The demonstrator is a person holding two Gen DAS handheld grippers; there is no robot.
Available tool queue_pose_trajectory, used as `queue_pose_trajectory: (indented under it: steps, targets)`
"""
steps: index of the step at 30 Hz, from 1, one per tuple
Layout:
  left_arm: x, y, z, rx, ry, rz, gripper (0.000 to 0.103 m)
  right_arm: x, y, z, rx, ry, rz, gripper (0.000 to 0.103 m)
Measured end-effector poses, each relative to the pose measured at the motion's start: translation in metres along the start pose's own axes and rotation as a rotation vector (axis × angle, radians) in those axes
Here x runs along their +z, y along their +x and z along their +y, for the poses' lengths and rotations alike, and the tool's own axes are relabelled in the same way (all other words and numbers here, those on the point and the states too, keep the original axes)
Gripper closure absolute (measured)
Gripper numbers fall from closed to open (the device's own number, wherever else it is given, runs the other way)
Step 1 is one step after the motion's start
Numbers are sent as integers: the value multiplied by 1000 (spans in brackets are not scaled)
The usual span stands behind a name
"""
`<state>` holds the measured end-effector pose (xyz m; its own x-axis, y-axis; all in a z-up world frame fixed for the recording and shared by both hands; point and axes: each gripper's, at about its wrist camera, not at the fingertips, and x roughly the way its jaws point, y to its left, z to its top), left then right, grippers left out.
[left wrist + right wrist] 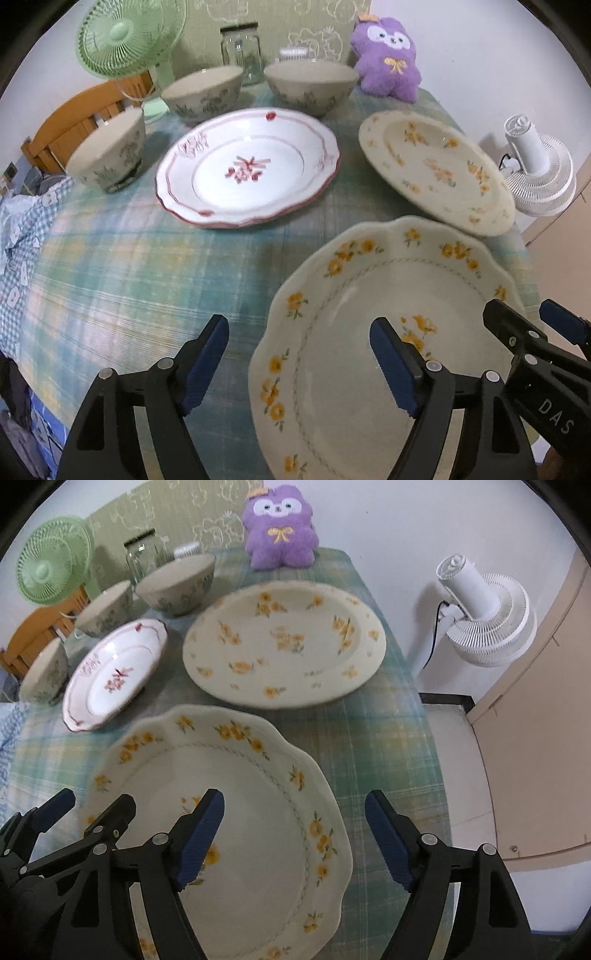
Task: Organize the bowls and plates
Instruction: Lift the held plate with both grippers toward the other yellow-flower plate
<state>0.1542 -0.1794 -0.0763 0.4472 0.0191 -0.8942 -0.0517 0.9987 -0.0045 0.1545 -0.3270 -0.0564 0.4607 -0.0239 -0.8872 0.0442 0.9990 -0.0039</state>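
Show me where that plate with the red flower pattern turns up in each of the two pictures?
Left wrist view: the red-flowered plate sits upper middle, in front of the bowls.
Right wrist view: the same plate is at the left, beside the big yellow-flowered plate.
Shared landmark: the purple plush toy at the table's far edge.

1. Three plates: two yellow-flowered plates (pixel 388 332) (pixel 436 166), one red-patterned plate (pixel 247 166) left of them.
2. Three bowls (pixel 107 155) (pixel 203 92) (pixel 312 85) behind the red-patterned plate.
3. Two fans: green fan (pixel 129 37), white fan (pixel 539 170).
4. One glass jar (pixel 242 51), one purple plush toy (pixel 388 59).
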Motion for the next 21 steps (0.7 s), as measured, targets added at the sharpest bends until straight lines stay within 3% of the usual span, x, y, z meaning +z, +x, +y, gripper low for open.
queue_pose_trajectory:
  steps: [4,11,15,21]
  targets:
    - [9,-22,5,-9,12,-45,18,3,-22,1,12,8,-45,21]
    - [25,-53,9,6,101,-128,16,13,-62,12,-44,29,-130,21]
    - [40,-64,13,-30,95,-149,16,24,-80,13,-63,58,-171,21]
    - [63,-76,0,-64,171,-194,16,50,-91,6,-100,122,-201,22]
